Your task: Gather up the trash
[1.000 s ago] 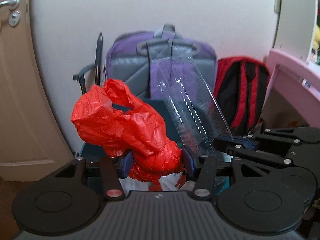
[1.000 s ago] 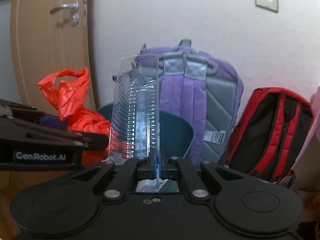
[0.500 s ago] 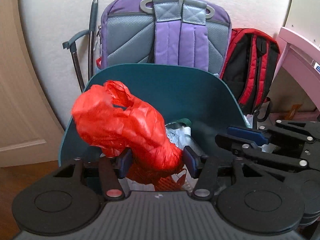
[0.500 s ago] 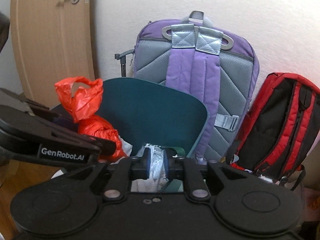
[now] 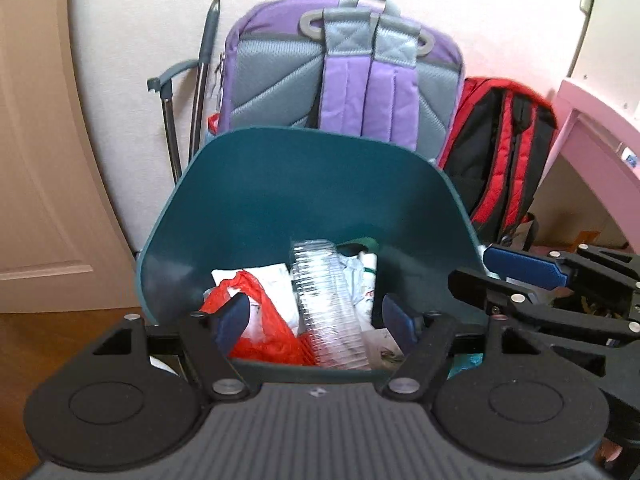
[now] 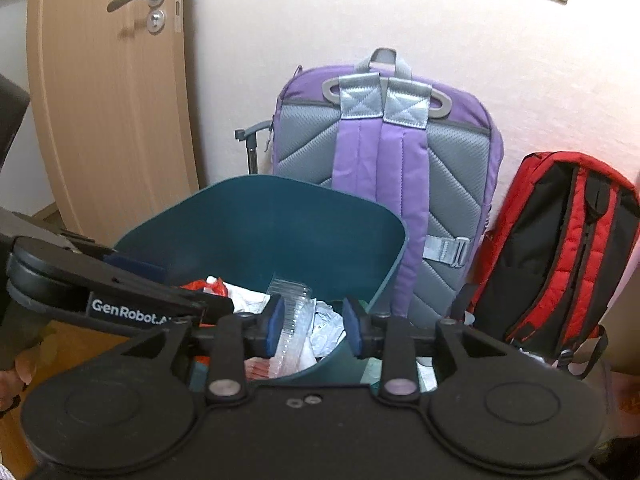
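Note:
A teal trash bin (image 5: 304, 200) stands open below both grippers; it also shows in the right wrist view (image 6: 260, 232). Inside lie a red plastic bag (image 5: 264, 336), a clear ribbed plastic container (image 5: 324, 304) and white crumpled paper (image 5: 268, 276). My left gripper (image 5: 316, 316) is open and empty just above the bin's near rim. My right gripper (image 6: 314, 324) is open and empty over the bin's right side, with the clear container (image 6: 292, 320) below it. The right gripper also shows at the right of the left wrist view (image 5: 520, 276).
A purple and grey backpack (image 6: 384, 168) leans on the wall behind the bin, and a red and black backpack (image 6: 556, 248) stands to its right. A wooden door (image 6: 108, 100) is at left. Pink furniture (image 5: 600, 144) is at right. A metal handle (image 5: 200, 80) leans on the wall.
The left gripper opened and the red bag dropped into the bin. The right gripper opened and the clear container, held upright one second ago, now lies in the bin.

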A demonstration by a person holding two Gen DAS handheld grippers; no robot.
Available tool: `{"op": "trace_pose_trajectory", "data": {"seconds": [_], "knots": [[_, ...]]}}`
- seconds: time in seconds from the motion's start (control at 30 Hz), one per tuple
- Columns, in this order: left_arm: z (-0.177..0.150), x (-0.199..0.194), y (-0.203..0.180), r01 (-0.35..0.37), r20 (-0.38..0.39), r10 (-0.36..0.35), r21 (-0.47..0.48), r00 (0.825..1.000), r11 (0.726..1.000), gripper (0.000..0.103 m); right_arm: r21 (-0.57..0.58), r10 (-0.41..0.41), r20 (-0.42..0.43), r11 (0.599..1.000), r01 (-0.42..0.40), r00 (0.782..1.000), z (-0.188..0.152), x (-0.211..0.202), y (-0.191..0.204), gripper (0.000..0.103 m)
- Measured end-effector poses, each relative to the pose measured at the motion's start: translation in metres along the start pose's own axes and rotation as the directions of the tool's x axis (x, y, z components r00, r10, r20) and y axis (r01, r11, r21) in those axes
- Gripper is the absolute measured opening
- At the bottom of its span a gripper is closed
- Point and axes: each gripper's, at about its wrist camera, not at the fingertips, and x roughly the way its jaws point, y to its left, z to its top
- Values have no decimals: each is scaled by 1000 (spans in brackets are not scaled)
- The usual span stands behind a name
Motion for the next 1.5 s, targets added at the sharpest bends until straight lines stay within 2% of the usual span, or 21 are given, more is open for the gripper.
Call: {"op": "trace_pose_trajectory", "data": {"seconds": [0.2,0.27,0.3,0.5,0.67,0.87,1.5], "knots": [[-7,-37,-7,9,73,-9,-7,997,1000,78,31,3,37,1000,-4,999,0,-29,-3,36],[-10,-50,-10,6,98,-6,-7,995,1000,81,43,2,52,999,-5,999,0,-41,-5,47],[-12,-56,-11,5,108,-5,-5,994,1000,85,44,2,60,999,-5,998,0,-47,-5,47],[-26,-95,-22,0,177,0,-2,984,1000,87,47,16,112,999,-22,994,-7,-87,-10,51],[-40,-122,-29,-9,240,12,-16,971,1000,102,54,36,157,997,-46,987,-15,-118,-10,53],[-58,-147,-34,-14,287,27,-46,958,999,102,33,57,204,997,-65,977,-27,-150,-1,54],[-109,-191,-51,-34,312,32,3,950,999,102,27,87,221,995,-96,971,-59,-192,22,54]]}}
